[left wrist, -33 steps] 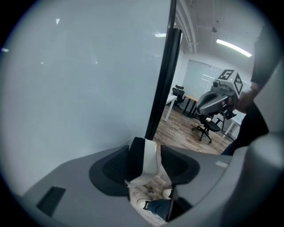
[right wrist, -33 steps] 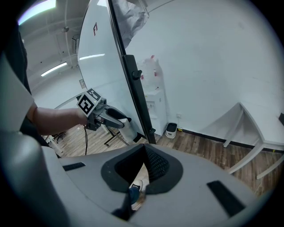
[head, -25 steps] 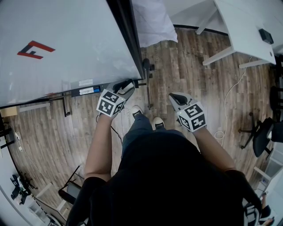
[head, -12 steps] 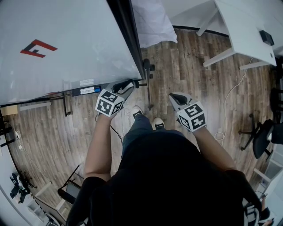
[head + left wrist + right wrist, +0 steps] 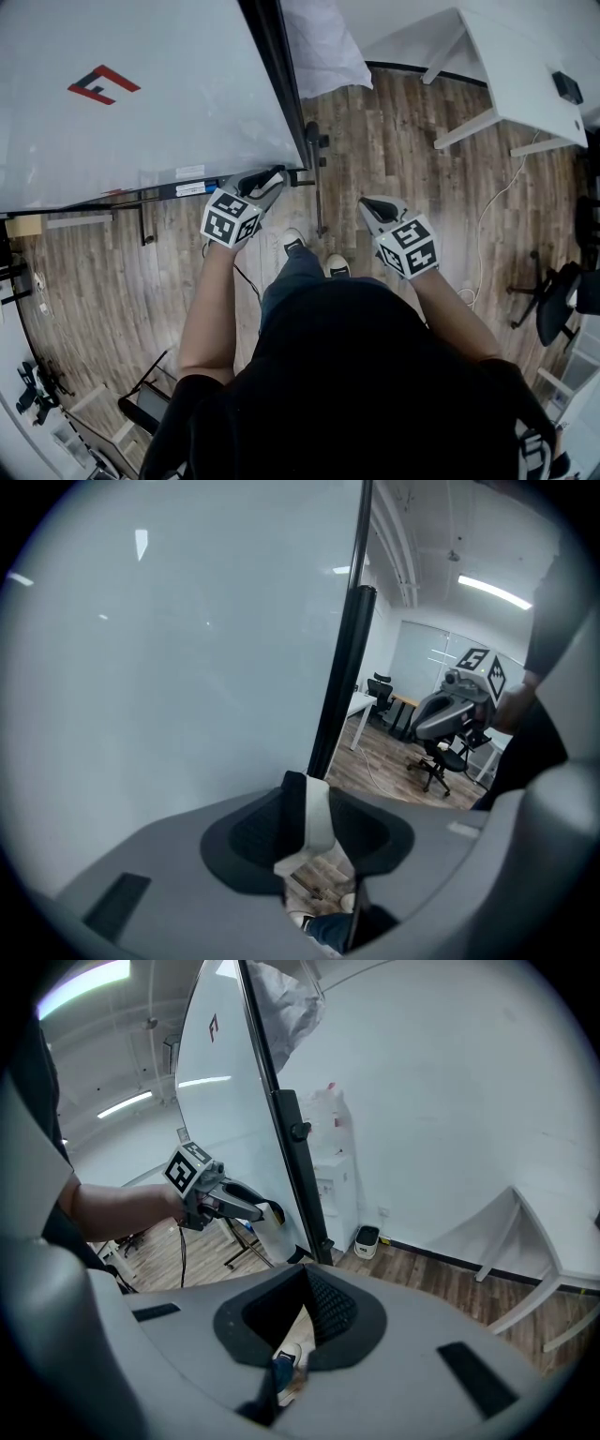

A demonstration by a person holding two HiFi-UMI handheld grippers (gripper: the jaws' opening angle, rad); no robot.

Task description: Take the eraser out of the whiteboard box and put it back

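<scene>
A white eraser (image 5: pixel 317 822) sits clamped between the jaws of my left gripper (image 5: pixel 314 808), right in front of the whiteboard (image 5: pixel 169 667). In the head view my left gripper (image 5: pixel 272 178) is at the whiteboard's (image 5: pixel 141 112) lower right corner, by the end of the dark tray (image 5: pixel 183 192) under its bottom edge. The right gripper view shows the left gripper (image 5: pixel 262 1211) holding the eraser (image 5: pixel 272 1232) beside the board's black frame. My right gripper (image 5: pixel 371 206) hangs over the wooden floor to the right, shut and empty (image 5: pixel 305 1283).
The board's black stand post (image 5: pixel 314 178) runs down between the two grippers. The person's shoes (image 5: pixel 292 241) are just below it. A white table (image 5: pixel 525 66), a floor cable (image 5: pixel 487 206) and an office chair (image 5: pixel 558 286) lie to the right. A small white bin (image 5: pixel 366 1238) stands by the wall.
The head view has shifted slightly, so the board sits a little further right. Both grippers hold almost the same places, and the left one stays shut on the eraser.
</scene>
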